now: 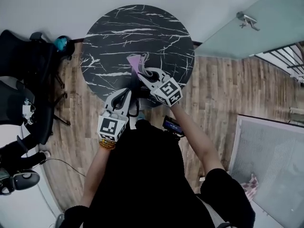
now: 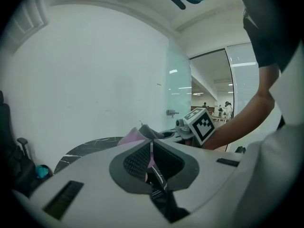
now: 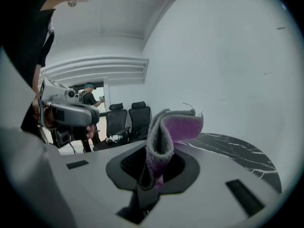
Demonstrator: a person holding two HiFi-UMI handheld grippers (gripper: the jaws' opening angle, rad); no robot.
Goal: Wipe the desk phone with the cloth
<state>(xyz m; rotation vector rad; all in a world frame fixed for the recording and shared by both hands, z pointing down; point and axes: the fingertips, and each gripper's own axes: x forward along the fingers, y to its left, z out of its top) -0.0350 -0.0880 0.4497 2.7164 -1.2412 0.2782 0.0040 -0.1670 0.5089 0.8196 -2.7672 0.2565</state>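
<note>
A purple and grey cloth sticks up from my right gripper, which is shut on it over the near half of the round black marble table. In the right gripper view the cloth folds over above the closed jaws of the right gripper. My left gripper hovers at the table's near edge, just left of the right one, shut with nothing in it. From the left gripper view the cloth and the right gripper's marker cube show ahead. No desk phone is in view.
Black office chairs stand left of the table on the wood floor. A glass door is at the back right and a white panel lies at the right. A small dark device sits at the person's waist.
</note>
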